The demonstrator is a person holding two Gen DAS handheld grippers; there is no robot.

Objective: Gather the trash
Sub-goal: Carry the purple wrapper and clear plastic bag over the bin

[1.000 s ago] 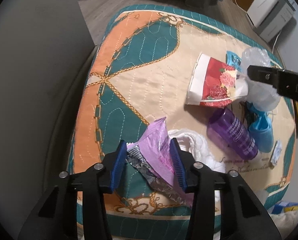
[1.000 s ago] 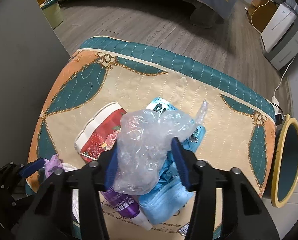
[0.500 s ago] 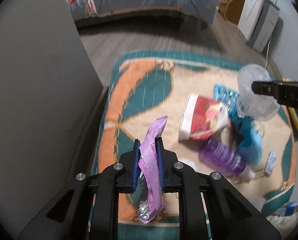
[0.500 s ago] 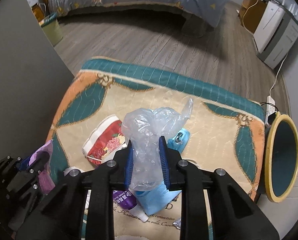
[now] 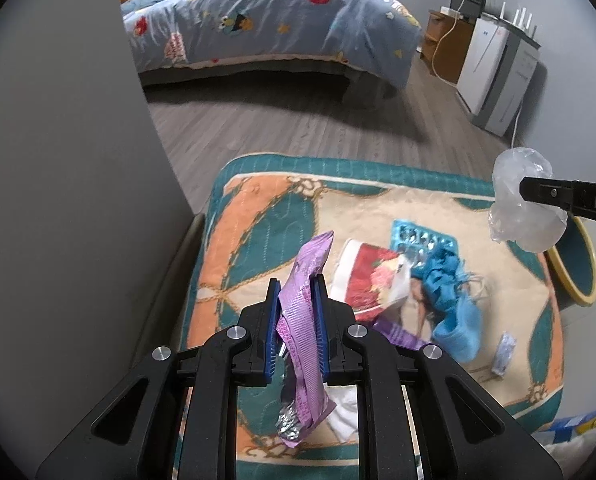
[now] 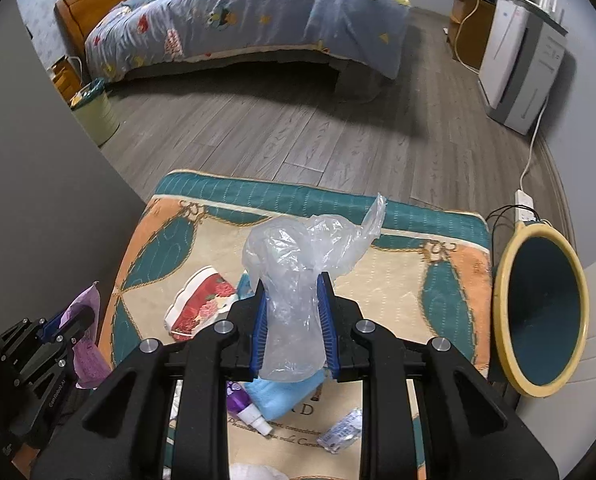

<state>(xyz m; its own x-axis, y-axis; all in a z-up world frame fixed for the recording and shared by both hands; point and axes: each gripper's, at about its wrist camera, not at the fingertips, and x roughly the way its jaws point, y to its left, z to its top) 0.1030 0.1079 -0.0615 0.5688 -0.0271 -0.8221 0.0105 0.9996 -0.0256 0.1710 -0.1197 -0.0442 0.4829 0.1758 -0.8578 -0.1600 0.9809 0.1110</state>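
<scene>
My left gripper (image 5: 296, 286) is shut on a purple foil wrapper (image 5: 304, 320) and holds it above the patterned mat (image 5: 257, 216). The silver end of the wrapper hangs below the pads. My right gripper (image 6: 291, 284) is shut on a crumpled clear plastic bag (image 6: 298, 256), also lifted off the mat; the bag (image 5: 526, 204) shows at the right edge of the left wrist view. On the mat lie a red floral tissue pack (image 5: 372, 276), a blue blister pack (image 5: 422, 242), a blue cloth (image 5: 454, 308), a purple bottle (image 6: 243, 402) and a small sachet (image 6: 342, 434).
A yellow-rimmed teal bin (image 6: 546, 316) stands just right of the mat. A grey wall panel (image 5: 65, 200) rises on the left. Behind lie wood floor (image 6: 298, 132), a bed with a blue cover (image 5: 265, 20), a green bin (image 6: 95, 116) and white appliances (image 6: 518, 68).
Both grippers closed on their items, the wrapper and the plastic bag, and lifted them off the mat. Both views now tilt up to show more of the room.
</scene>
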